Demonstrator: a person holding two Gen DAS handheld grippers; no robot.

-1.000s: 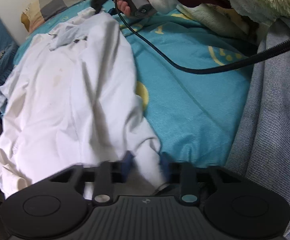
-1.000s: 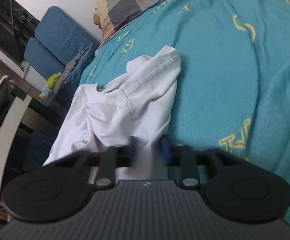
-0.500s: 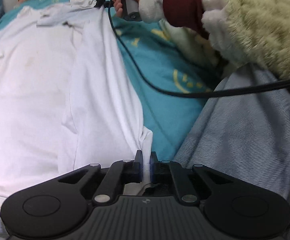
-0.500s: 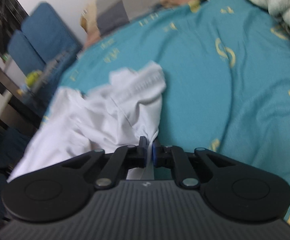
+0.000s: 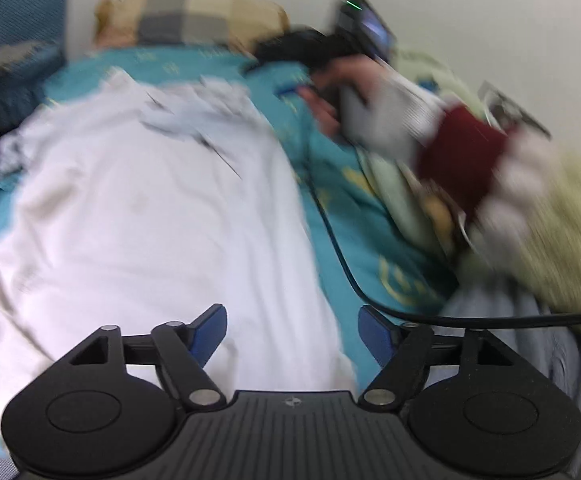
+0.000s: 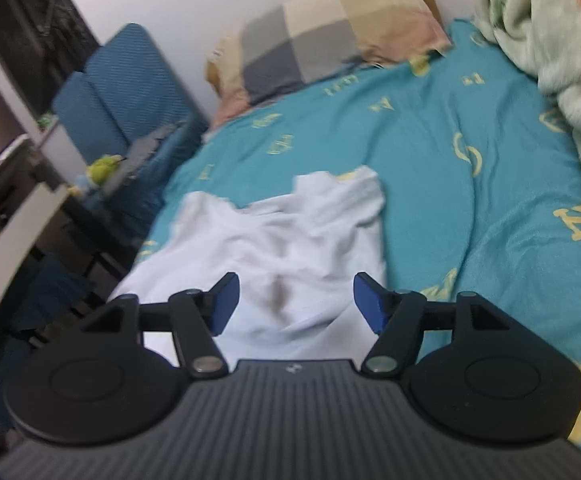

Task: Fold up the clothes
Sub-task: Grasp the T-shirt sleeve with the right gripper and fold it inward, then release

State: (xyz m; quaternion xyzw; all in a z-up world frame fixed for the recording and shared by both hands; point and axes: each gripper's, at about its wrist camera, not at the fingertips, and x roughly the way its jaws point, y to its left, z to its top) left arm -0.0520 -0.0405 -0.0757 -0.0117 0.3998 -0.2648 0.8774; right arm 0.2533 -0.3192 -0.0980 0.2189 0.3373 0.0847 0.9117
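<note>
Our left gripper (image 5: 292,330) stands wide, its blue pads (image 5: 210,330) spread well apart with nothing between them, and our right gripper (image 6: 294,304) is spread just as wide and holds nothing. From there we go by size. The teal bedsheet (image 6: 430,152) with its yellow motifs covers the bed and fills most of both views. On it lies the white shirt (image 5: 142,216), spread flat along the left side of the bed; in the left wrist view it runs from just beyond our open pads to the far end, where its rumpled collar area is blurred. In the right wrist view we see the white shirt (image 6: 290,240) directly ahead of the open pads, with a dark smudge near its middle, and we cannot tell whether the pads touch the cloth. A pale fleecy blanket (image 6: 550,40) is heaped along the right edge of the bed. A checked pillow (image 6: 330,28) rests at the far end against the wall. A blue padded chair (image 6: 126,84) stands off the far left of the bed. In the left wrist view our right hand (image 5: 330,96), blurred, grips its tool at the far right, and a black cable (image 5: 338,248) trails from it across the sheet, beside the shirt's right edge.
</note>
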